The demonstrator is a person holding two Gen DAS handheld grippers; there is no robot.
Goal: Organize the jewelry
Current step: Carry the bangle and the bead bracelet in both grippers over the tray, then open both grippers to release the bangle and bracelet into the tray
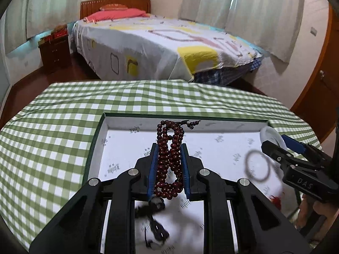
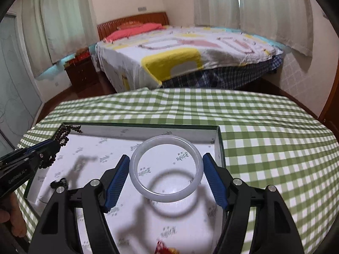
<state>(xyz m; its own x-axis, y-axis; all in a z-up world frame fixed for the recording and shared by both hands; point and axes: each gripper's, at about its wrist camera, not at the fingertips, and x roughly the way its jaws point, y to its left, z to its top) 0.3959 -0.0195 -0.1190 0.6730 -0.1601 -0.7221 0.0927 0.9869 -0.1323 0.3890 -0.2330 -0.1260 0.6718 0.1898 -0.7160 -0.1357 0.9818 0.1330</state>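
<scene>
Your left gripper (image 1: 168, 165) is clamped on the bead necklace (image 1: 169, 158), its long axis running along the fingers. Your right gripper (image 2: 166, 175) grips the white bangle (image 2: 166, 168) across its width. Both hang directly over the open box (image 2: 190, 133), so the drop lies straight below.

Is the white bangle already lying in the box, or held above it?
Held above: the right gripper clamps the white bangle, whose ring shadow falls on the box floor.
</scene>
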